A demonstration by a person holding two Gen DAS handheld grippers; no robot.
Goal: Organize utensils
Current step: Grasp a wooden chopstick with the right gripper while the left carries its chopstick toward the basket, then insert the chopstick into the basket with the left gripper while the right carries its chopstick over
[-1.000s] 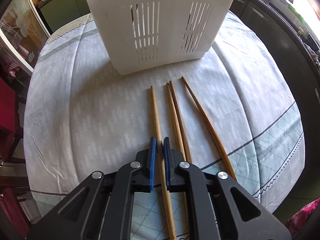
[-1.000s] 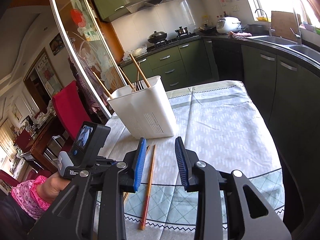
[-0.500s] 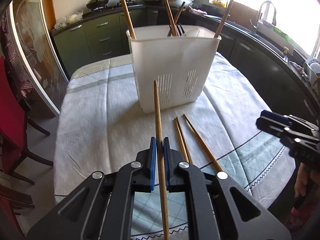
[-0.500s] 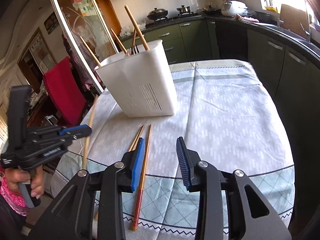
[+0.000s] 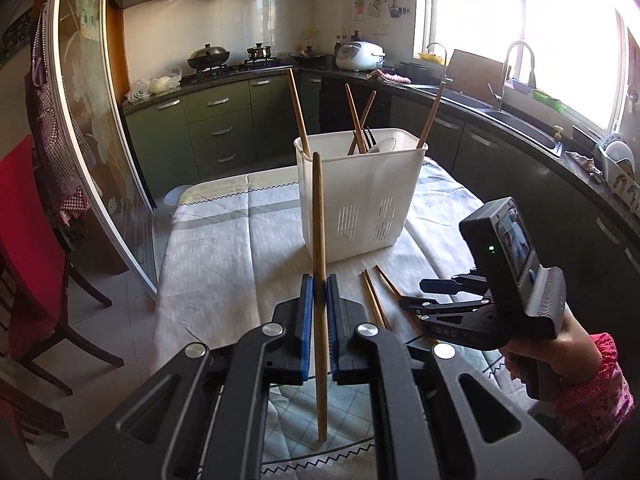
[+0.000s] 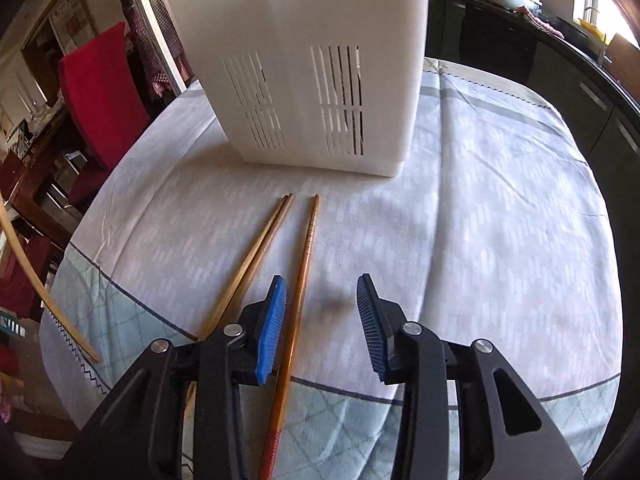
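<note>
Bench (image 6: pixel 500 240): cloth-covered; three chopsticks lie on it now, one fewer than before.
Utensil holder (image 5: pixel 360 196): white, behind them, already holding several utensils.
Left claw (image 5: pixel 320 300): clamped on one chopstick (image 5: pixel 319 216), lifted clear, probably heading for the holder.
Right claw (image 6: pixel 322 312): lowered, part-open and closing, nothing gripped; the dark chopstick (image 6: pixel 306 256) lies beside its left pad.

My left camera is looking across the table (image 5: pixel 208 248) from higher up, my right is facing down close; both are seeing the white basket (image 5: pixel 360 196) (image 6: pixel 304 60)
</note>
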